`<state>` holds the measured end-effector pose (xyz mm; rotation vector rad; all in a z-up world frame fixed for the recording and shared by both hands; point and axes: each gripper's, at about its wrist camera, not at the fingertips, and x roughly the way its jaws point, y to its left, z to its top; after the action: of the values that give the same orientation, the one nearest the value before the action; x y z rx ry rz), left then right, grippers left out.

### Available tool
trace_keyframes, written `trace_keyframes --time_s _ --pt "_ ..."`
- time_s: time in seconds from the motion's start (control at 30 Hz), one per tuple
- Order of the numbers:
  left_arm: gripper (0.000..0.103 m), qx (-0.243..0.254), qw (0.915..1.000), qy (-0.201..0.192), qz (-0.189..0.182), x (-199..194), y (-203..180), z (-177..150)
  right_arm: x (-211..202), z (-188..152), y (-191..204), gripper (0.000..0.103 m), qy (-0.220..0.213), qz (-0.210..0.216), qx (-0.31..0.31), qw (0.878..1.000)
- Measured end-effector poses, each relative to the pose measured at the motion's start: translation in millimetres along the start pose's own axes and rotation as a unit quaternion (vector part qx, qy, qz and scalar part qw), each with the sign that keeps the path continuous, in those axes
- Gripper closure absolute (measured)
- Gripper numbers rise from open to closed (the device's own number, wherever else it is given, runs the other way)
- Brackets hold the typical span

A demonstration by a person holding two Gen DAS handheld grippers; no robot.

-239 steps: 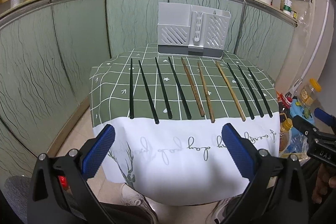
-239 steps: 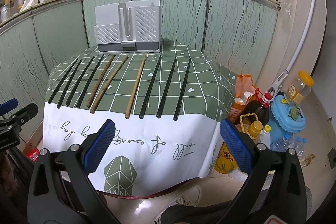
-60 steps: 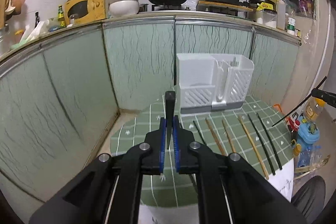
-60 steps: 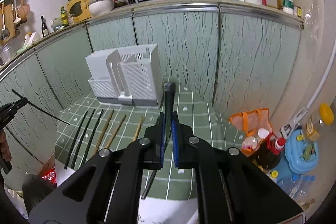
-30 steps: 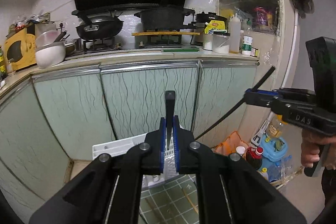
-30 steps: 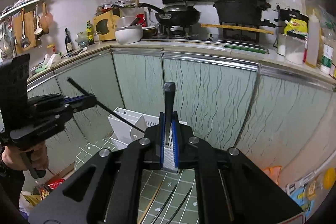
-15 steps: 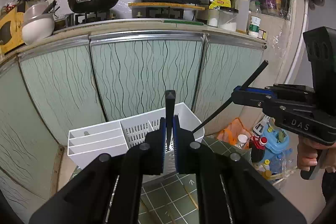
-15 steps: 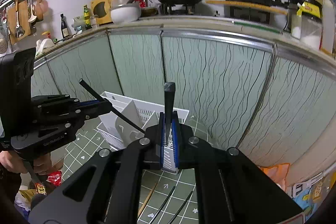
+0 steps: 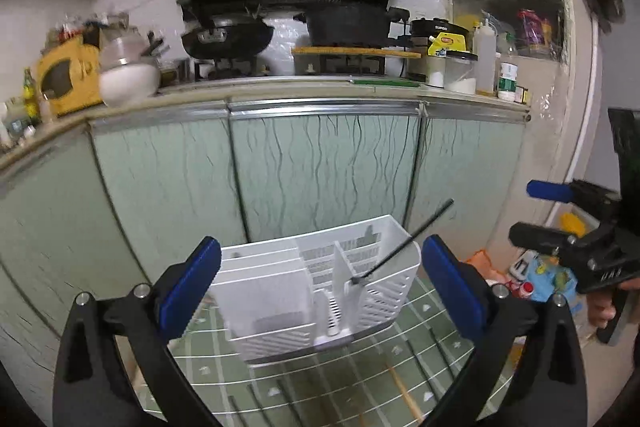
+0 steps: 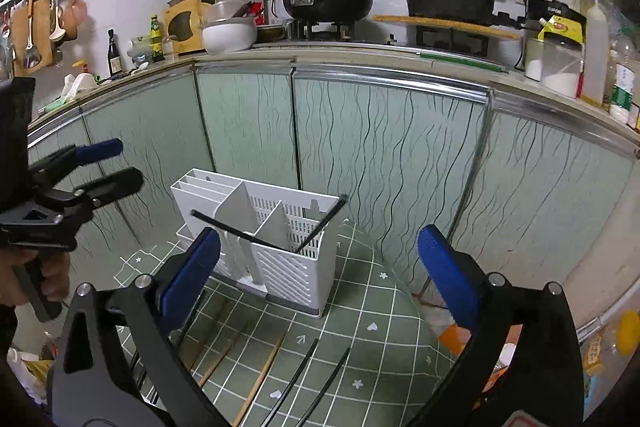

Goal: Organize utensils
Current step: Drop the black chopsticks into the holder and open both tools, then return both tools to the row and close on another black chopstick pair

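Note:
The white utensil holder (image 9: 280, 291) (image 10: 292, 267) stands on the green checked tablecloth (image 10: 372, 307). My left gripper (image 9: 322, 287) hovers just above and before it, jaws opening wide with nothing between them. A black chopstick (image 9: 404, 243) leans out of the holder's right slotted compartment. My right gripper (image 10: 318, 277) is likewise opening and holds nothing. In the right wrist view one black chopstick (image 10: 320, 227) leans in the slotted compartment and another (image 10: 224, 225) slants across the dividers. Each gripper shows in the other's view, the right (image 9: 536, 215) and the left (image 10: 116, 166).
Wooden chopsticks (image 10: 260, 379) and black chopsticks (image 10: 304, 371) lie in a row on the cloth in front of the holder. Green cabinet doors (image 9: 320, 167) rise right behind it, below a counter with pans. Bottles (image 9: 548, 279) stand on the floor at the right.
Both grippers were shut on a black chopstick each; now both stand open and the chopsticks rest in the holder. Both have sunk closer to the holder.

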<state>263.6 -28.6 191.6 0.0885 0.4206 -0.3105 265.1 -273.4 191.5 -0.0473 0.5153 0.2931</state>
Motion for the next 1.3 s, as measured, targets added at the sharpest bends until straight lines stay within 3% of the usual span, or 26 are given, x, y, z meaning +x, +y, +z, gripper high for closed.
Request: trace_keyframes --time_s 0.2,0.47,0.63,1.3 --pt "0.005 0.046 0.9966 -0.017 0.067 -39 -4 -17 -28 -15 12 0.008 -0.013 -0.011 -0.013 1.000" --pt "0.005 0.006 0.9976 -0.011 0.068 -70 15 -51 -46 -46 24 0.008 -0.013 -0.015 -0.011 1.000" --pt "0.005 -0.008 0.9939 -0.015 0.109 -82 26 -81 -53 -68 26 0.008 -0.017 -0.028 -0.008 0.999" --pt "0.005 -0.052 0.9887 0.032 0.137 -81 53 -201 -33 -164 28 0.008 0.006 -0.080 0.029 0.996"
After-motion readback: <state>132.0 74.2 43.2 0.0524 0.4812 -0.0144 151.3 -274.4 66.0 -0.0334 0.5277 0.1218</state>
